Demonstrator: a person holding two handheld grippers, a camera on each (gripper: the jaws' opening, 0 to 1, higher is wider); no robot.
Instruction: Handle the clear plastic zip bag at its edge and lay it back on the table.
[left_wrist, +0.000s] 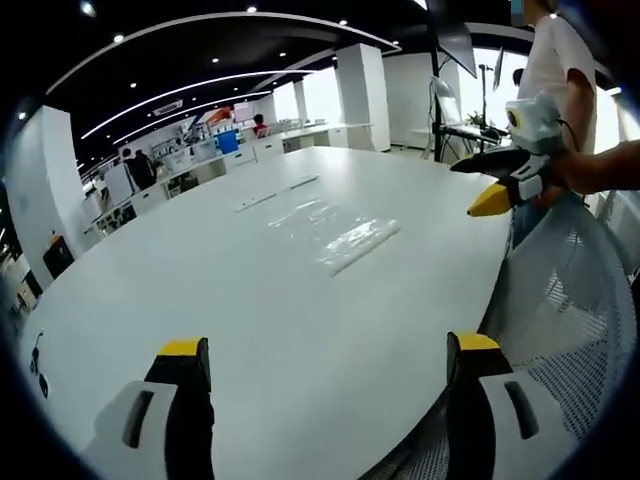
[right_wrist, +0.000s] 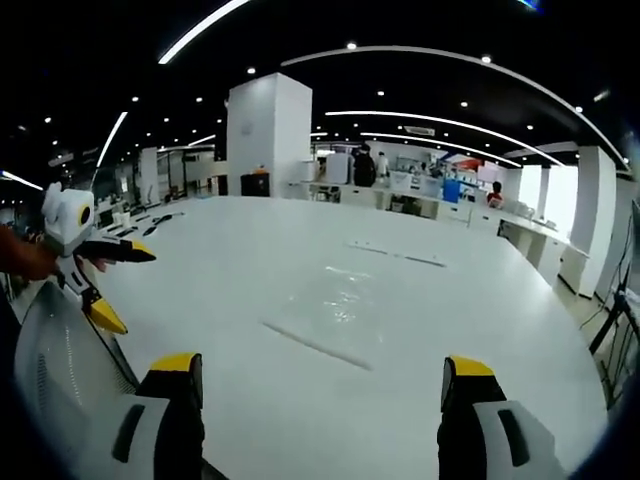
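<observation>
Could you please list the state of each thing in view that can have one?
Clear zip bag: flat on the white table, untouched.
Left claw: open, empty, above the table's near edge.
Right claw: open, empty, facing the bag.
Mesh chair: unoccupied beside the table.

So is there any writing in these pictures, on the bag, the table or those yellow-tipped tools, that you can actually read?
None can be read.
The clear zip bag lying flat on the white table: no print shows.
The left gripper and the right gripper, both open: no lettering visible.
Blue and orange things on the far desks: too small and blurred to show any text.
</observation>
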